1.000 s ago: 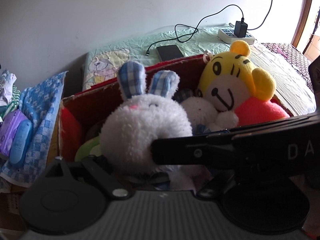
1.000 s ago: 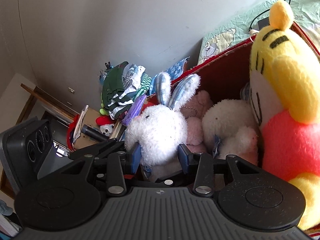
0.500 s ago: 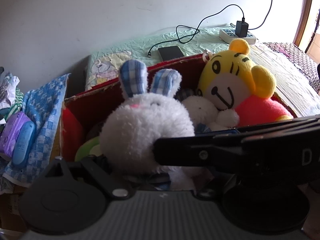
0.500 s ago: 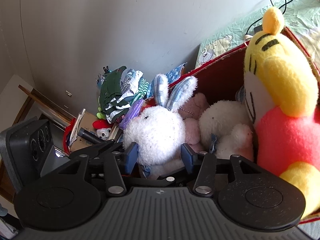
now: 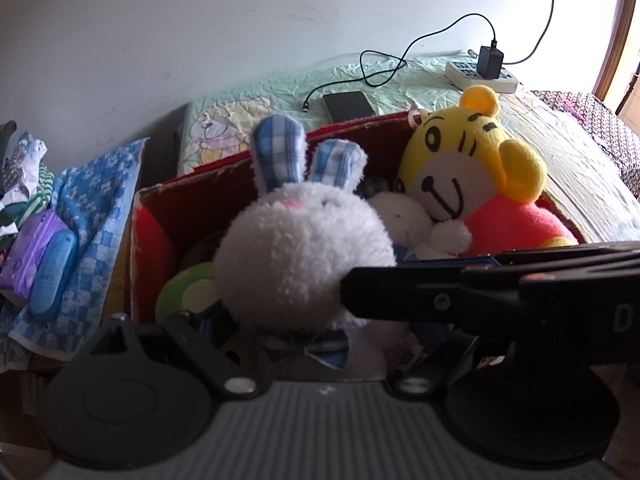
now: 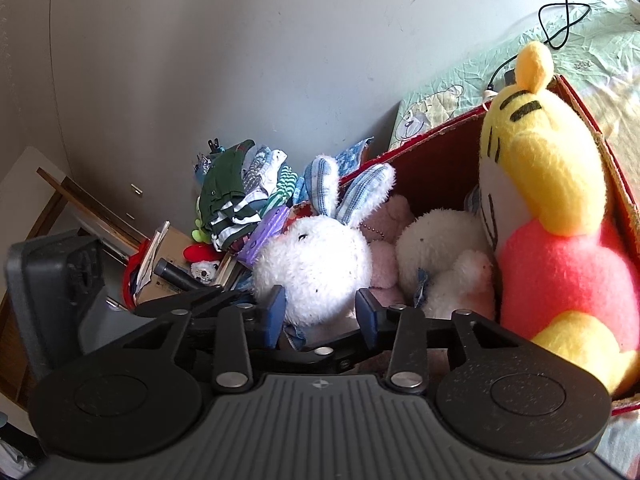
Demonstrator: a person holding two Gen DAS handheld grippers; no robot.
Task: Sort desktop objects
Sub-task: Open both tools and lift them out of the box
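Many soft toys fill the red box (image 5: pixel 192 200), with the big yellow tiger (image 6: pixel 552 216) on the right and the white bunny (image 6: pixel 316 268) near the front. Right gripper (image 6: pixel 320 312) has its fingers apart, one on each side of the bunny's fluffy body, low down. Bunny looks light and squishy, so I think a squeeze around its middle is best; I cannot tell how the left gripper's fingers are.
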